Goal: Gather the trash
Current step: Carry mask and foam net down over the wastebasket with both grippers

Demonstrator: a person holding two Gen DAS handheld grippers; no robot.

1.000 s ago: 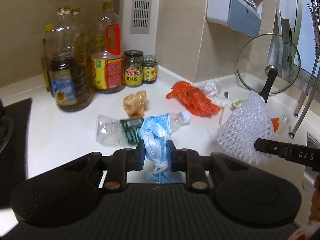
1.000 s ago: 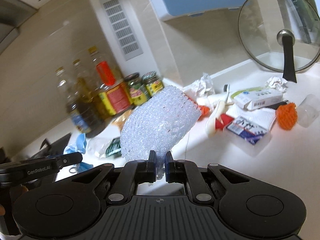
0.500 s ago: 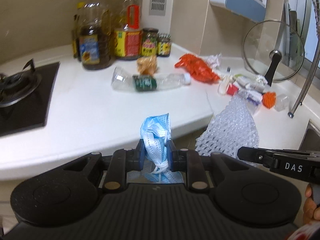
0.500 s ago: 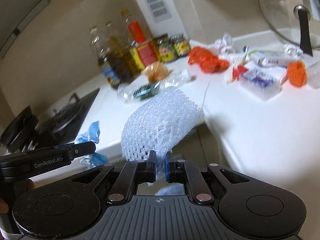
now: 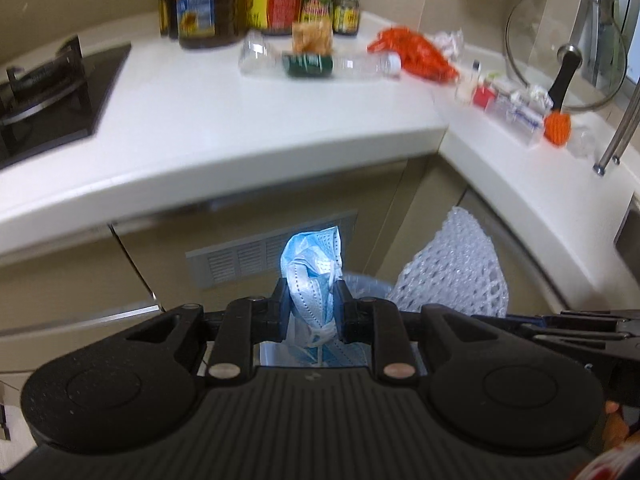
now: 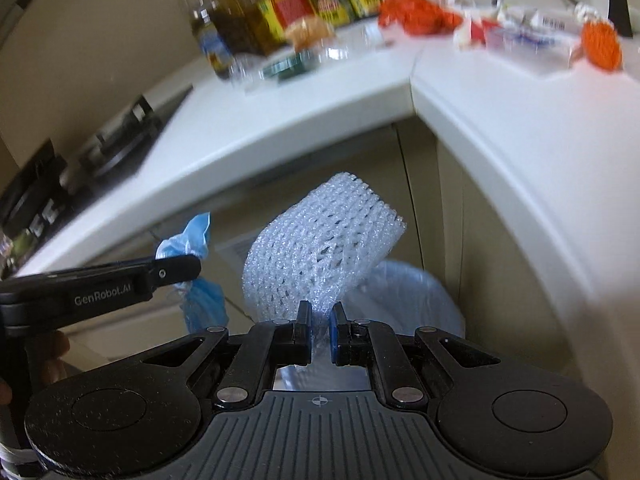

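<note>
A: Left wrist view: left gripper (image 5: 311, 307) jaws clamped on crumpled face mask (image 5: 313, 264), off the surface edge, above lined bin (image 5: 368, 285).

B: Right gripper (image 6: 319, 334) jaws pinch foam fruit net (image 6: 320, 248); both light, soft, best held by bunched folds.

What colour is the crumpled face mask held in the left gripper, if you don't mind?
Light blue with white straps; the face mask shows best in the left wrist view.

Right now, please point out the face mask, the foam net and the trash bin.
face mask (image 5: 311, 268), left wrist view, on its crumpled top above the pads.
foam net (image 6: 324, 240), right wrist view, on the middle of its mesh.
trash bin (image 6: 420, 300), right wrist view, on its bag-lined rim.
</note>
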